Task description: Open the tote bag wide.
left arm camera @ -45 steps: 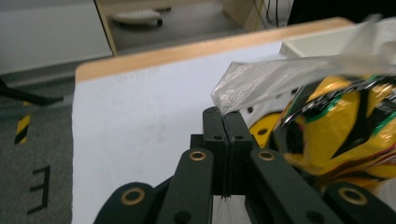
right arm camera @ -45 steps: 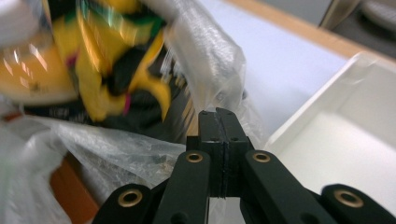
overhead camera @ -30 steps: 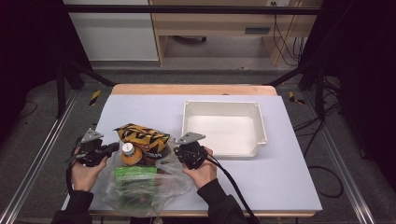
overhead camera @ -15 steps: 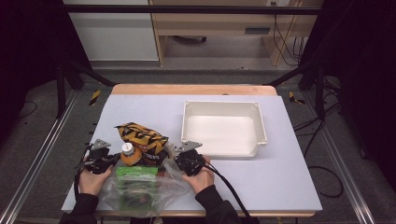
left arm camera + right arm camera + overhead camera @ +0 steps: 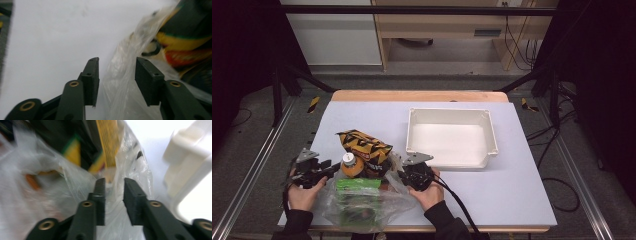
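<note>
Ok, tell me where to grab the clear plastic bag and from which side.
Grip the clear plastic bag by its loose upper edges, one per side: left gripper from the left, right gripper from the right. Film already stands between each open pair of jaws; the middle bulges with goods.

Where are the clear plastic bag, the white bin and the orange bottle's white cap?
clear plastic bag (image 5: 362, 207), high view, crinkled front part.
white bin (image 5: 451, 142), high view, bare floor.
white cap (image 5: 348, 158), high view, top of the cap.

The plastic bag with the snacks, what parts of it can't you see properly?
- Plastic bag, high view: its near edge runs to the table's front edge; the green packet inside is dulled by film.
- Snack pack, right gripper view: print blurred.
- Bottle, high view: label too small.
- Left gripper view: contents blurred, cut off.
</note>
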Demonstrator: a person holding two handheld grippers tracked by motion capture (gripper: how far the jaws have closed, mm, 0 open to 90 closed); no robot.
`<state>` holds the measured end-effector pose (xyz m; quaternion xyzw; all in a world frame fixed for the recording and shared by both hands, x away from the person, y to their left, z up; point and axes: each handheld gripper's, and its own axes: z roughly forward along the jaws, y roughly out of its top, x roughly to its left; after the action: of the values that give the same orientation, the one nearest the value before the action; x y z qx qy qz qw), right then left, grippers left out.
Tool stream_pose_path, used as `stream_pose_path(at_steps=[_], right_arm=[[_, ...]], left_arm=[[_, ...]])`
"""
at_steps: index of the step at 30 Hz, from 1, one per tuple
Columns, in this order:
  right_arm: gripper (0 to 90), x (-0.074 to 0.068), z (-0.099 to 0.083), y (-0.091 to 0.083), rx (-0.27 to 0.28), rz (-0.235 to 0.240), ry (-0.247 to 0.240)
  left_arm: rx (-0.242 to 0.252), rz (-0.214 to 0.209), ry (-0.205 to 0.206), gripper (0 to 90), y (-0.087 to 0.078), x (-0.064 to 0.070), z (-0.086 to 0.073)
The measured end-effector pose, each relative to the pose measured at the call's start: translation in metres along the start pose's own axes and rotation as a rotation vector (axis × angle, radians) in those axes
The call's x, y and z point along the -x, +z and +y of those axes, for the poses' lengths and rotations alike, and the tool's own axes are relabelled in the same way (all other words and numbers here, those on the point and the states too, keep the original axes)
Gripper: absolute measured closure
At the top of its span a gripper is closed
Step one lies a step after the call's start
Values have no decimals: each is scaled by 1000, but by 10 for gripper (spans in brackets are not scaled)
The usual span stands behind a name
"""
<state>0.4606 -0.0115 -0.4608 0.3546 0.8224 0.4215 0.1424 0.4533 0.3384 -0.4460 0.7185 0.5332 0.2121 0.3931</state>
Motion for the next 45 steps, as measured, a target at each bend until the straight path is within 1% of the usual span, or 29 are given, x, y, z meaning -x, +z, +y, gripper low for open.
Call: stream_pose_path(at_steps=[2,5,7,8,11,14,16,20,21,22,25,26,28,29,30,32,34,36,38,39,42,43,44,45], right_arm=[[669,-1,5,-14,43,21,-5],[595,-2,14,-35,111,34,-12],[565,-2,20,-50,157,48,-19],[556,-3,22,-57,173,57,-21],[535,-8,25,-77,207,97,-36],[528,-14,23,-89,203,139,-48],[525,-19,19,-93,191,162,-60],[469,-29,11,-93,164,225,-67],[446,-31,9,-91,155,230,-77],[441,-33,7,-88,145,232,-85],[448,-38,0,-80,109,250,-102],[488,-39,-2,-77,95,252,-106],[605,-39,-7,-74,92,240,-124],[679,-38,-9,-73,82,245,-121],[725,-37,-11,-72,76,256,-115],[839,-37,-16,-70,61,257,-117],[896,-37,-19,-70,49,271,-118],[900,-37,-22,-70,38,285,-115],[900,-38,-25,-70,22,292,-111],[900,-37,-27,-69,8,296,-107],[900,-37,-37,-63,-37,306,-87],[900,-37,-41,-60,-51,306,-84],[900,-36,-44,-57,-71,296,-81],[900,-36,-47,-53,-82,292,-74]], left_arm=[[46,2,-6,501,-16,0,5],[112,-1,-5,488,-40,3,10],[139,-7,-2,489,-53,6,11],[144,-9,2,490,-59,8,10],[140,-16,30,503,-73,15,2],[133,-24,47,515,-83,20,-8],[129,-41,53,528,-89,23,-16],[97,-64,81,536,-93,32,-34],[85,-67,86,537,-93,34,-38],[78,-71,89,537,-93,35,-43],[55,-86,92,537,-89,40,-53],[46,-82,100,531,-88,41,-56],[32,-91,98,529,-84,43,-60],[26,-92,100,533,-83,43,-61],[17,-93,97,547,-81,43,-62],[-1,-95,88,607,-76,44,-64],[-20,-103,97,706,-73,47,-66],[-42,-100,112,784,-72,50,-68],[-60,-106,112,850,-71,51,-69],[-77,-105,114,869,-70,52,-70],[-128,-90,123,887,-63,54,-74],[-151,-79,136,895,-60,54,-76],[-168,-70,139,895,-57,54,-77],[-182,-69,133,895,-55,55,-78]])
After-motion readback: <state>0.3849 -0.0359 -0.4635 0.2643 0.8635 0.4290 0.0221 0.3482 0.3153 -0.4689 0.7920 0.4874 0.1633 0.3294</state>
